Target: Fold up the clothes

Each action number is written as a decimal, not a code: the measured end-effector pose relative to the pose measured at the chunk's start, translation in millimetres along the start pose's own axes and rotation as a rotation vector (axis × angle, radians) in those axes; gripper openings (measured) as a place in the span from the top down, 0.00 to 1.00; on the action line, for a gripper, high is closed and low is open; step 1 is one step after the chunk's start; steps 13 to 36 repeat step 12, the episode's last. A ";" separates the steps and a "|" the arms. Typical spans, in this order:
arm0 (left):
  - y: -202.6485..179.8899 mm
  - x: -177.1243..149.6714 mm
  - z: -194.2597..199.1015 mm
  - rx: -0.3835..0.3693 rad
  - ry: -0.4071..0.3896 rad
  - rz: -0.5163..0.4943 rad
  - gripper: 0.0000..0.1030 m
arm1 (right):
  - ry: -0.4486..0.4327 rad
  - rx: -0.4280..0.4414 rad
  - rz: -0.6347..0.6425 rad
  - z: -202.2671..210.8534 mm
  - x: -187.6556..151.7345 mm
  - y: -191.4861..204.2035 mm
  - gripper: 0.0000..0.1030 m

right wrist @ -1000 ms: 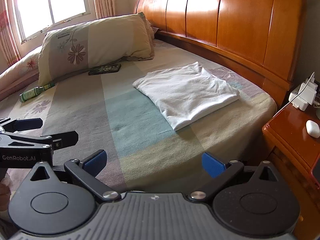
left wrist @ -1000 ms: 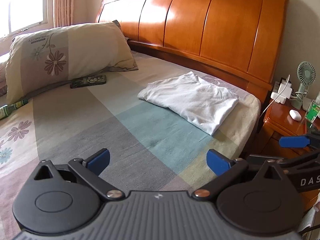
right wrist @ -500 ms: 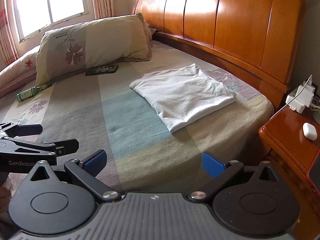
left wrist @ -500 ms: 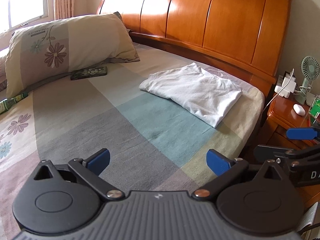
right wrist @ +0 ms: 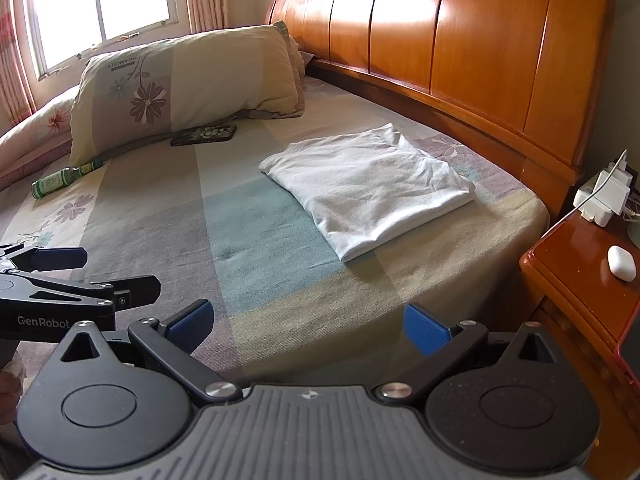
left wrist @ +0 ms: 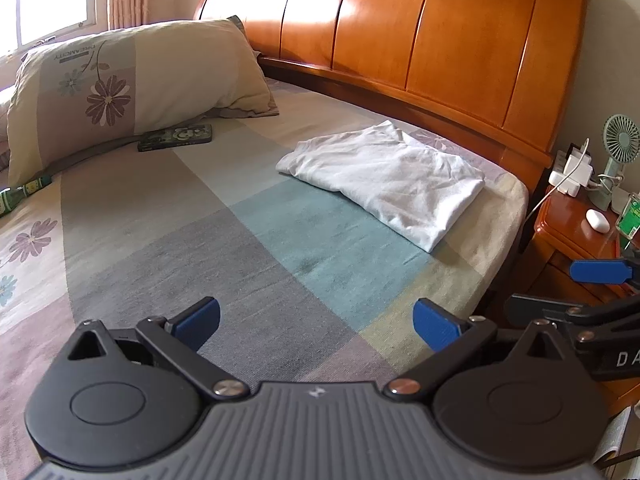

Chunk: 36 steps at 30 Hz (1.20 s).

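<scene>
A white garment (left wrist: 390,182) (right wrist: 368,190) lies folded into a neat rectangle on the bed, near the wooden headboard and the bed's right edge. My left gripper (left wrist: 316,322) is open and empty, hovering over the striped sheet well short of the garment. The right gripper (right wrist: 306,322) also stands open with nothing between its blue pads, over the near edge of the bed. Each gripper shows at the side of the other's view: the right gripper (left wrist: 596,272) at the right edge, the left gripper (right wrist: 60,258) at the left edge.
A flowered pillow (right wrist: 188,90) leans by the headboard (right wrist: 460,40), with a dark phone (right wrist: 204,135) and a green bottle (right wrist: 60,178) lying below it. A wooden nightstand (right wrist: 580,280) to the right carries a white charger (right wrist: 600,196), an earbud case (right wrist: 621,263) and a small fan (left wrist: 620,140).
Both views have shifted slightly, pulling back a little from the folded garment. Both grippers stay open and the garment has not moved.
</scene>
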<state>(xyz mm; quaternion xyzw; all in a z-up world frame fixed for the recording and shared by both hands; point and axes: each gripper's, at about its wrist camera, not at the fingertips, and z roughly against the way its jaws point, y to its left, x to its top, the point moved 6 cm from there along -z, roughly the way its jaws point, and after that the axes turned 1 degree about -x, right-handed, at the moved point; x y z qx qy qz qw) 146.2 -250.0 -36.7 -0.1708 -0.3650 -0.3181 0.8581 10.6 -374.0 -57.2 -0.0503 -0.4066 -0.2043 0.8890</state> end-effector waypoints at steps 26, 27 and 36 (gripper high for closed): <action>1.7 -0.6 -1.8 -0.006 0.006 0.010 0.01 | -0.001 0.005 -0.001 -1.3 1.4 0.8 0.00; 1.7 -0.6 -1.8 -0.006 0.006 0.010 0.01 | -0.001 0.005 -0.001 -1.3 1.4 0.8 0.00; 1.7 -0.6 -1.8 -0.006 0.006 0.010 0.01 | -0.001 0.005 -0.001 -1.3 1.4 0.8 0.00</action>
